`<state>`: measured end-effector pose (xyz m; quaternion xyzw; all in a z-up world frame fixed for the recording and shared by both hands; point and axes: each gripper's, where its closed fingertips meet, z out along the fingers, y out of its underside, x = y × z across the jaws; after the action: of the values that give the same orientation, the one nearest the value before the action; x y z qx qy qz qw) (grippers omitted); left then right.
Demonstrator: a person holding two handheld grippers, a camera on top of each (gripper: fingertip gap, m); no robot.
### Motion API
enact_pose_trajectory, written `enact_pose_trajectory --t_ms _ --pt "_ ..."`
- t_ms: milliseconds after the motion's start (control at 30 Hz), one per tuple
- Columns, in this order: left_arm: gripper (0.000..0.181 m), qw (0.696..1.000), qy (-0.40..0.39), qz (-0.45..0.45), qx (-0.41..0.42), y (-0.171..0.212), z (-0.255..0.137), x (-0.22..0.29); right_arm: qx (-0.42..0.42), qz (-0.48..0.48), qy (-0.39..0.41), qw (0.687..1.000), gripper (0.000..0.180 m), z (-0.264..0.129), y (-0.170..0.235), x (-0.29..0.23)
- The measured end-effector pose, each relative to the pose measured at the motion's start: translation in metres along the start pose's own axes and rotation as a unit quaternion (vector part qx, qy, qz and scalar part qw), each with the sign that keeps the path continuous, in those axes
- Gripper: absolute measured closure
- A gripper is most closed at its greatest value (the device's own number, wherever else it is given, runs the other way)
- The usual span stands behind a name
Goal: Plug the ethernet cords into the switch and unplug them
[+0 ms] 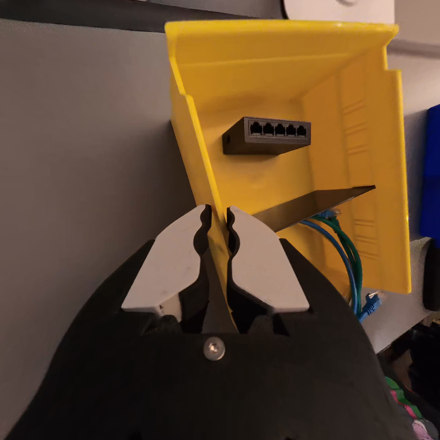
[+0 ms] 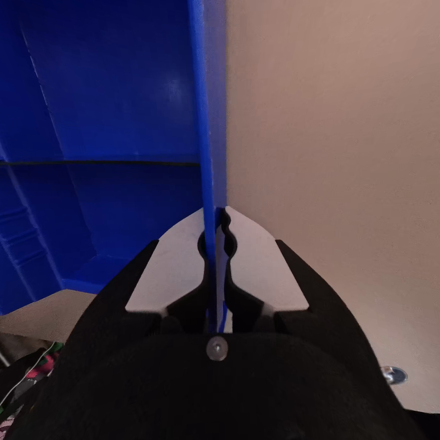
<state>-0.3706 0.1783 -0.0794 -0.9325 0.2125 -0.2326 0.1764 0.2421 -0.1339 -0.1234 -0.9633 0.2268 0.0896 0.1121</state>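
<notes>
Clearly, your left claw [image 1: 219, 209] was pinching the left side wall of the yellow bin [image 1: 273, 62], its two white fingers [image 1: 171, 262] pressed against either face of that thin wall. To the left of the bin lay only the grey tabletop [image 1: 78, 142]. Inside the bin, the grey five-port switch [image 1: 266, 135] sat against the bin's floor, its row of five ports facing your camera with nothing plugged into them. Below and to the right of the switch a dark divider plate [image 1: 321, 204] crossed the bin at a slant. Beyond that plate the ethernet cords sat apart from the switch: the blue cord [image 1: 350, 266] and the green cord [image 1: 354, 252] ran side by side down along the right wall, their plug ends near the divider, and a blue plug [image 1: 371, 307] hung out past the bin's edge. Farther right, a sliver of the blue bin [image 1: 432, 171] showed at the frame's edge.

In your right wrist view, the blue bin [image 2: 107, 95] filled the left half, split by a dark divider [image 2: 100, 162]. Your right claw [image 2: 214, 209] was clamped on that bin's right side wall, one finger on each face. To the right stretched bare beige tabletop [image 2: 333, 142], with a shiny metal disc [image 2: 392, 375] near the lower right.
</notes>
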Motion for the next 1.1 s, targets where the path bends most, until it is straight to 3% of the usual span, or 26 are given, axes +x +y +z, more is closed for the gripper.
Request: enact_pose_trajectory --t_ms 300,700,1100 --pt "0.167 0.997 0.050 -0.031 0.040 -0.001 -0.015 -0.030 -0.005 0.008 -0.013 1.000 0.172 0.005 -0.008 0.001" --pt "0.168 0.997 0.016 -0.033 0.068 -0.001 -0.026 -0.054 0.001 0.020 -0.013 1.000 0.172 0.001 -0.008 0.013" --pt "0.167 0.994 0.039 -0.046 0.087 -0.008 -0.025 -0.057 0.003 0.029 0.011 1.000 0.172 0.002 -0.010 0.020"
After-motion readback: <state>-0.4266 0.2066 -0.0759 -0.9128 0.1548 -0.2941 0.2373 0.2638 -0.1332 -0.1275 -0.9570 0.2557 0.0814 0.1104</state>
